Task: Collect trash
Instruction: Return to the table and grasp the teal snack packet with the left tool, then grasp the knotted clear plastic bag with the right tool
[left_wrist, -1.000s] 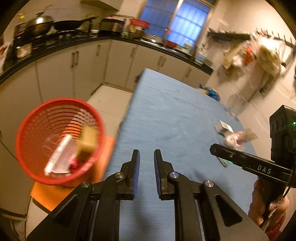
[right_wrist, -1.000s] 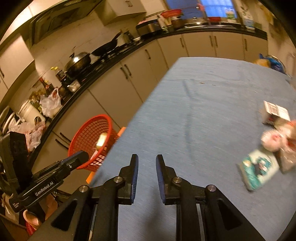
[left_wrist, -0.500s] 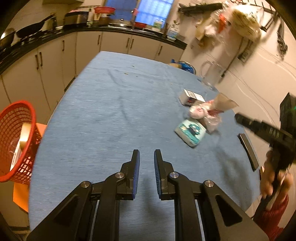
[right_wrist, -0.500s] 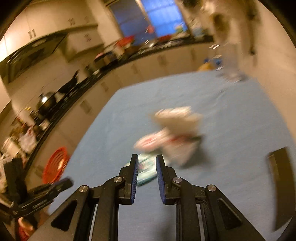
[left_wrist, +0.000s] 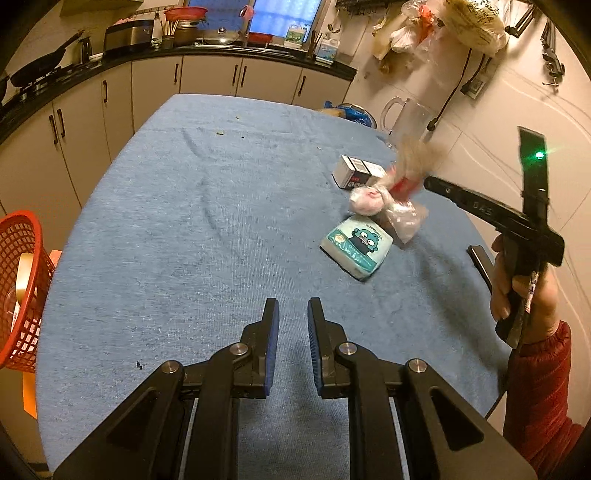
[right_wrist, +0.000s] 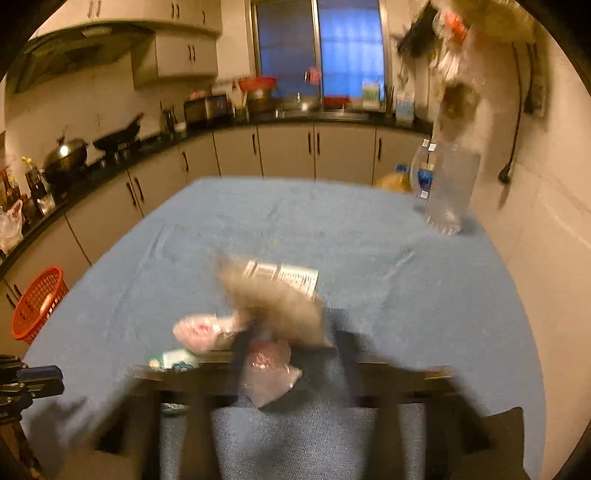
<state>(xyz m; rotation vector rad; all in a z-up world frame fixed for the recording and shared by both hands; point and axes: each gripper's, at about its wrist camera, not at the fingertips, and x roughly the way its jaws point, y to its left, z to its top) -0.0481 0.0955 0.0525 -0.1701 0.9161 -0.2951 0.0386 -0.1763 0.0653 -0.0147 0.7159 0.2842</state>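
The blue-clothed table (left_wrist: 192, 229) fills both views, and the remaining trash lies in a cluster toward its three o'clock side. From the left wrist view, the red basket (left_wrist: 22, 288) stands off the table edge at nine o'clock, well apart from that cluster, so each piece faces a long carry across open cloth.

The tissue pack (left_wrist: 356, 248) looks soft and light; a pinch across its short side should hold. At its twelve o'clock sits a small carton (left_wrist: 356, 173), stiff and light, best taken across its narrow faces. Between them lie crumpled plastic wrappers (left_wrist: 391, 206), flimsy and slippery, likely to slide unless pinched at a bunched fold.

A clear jug (right_wrist: 448, 188) stands at one o'clock in the right wrist view, clear of the route, judging by its spot.

The left gripper (left_wrist: 291, 325) hovers empty, fingers nearly together. The right gripper (right_wrist: 291, 365) is badly blurred; it appears pressed together on the wrappers, lifting them.
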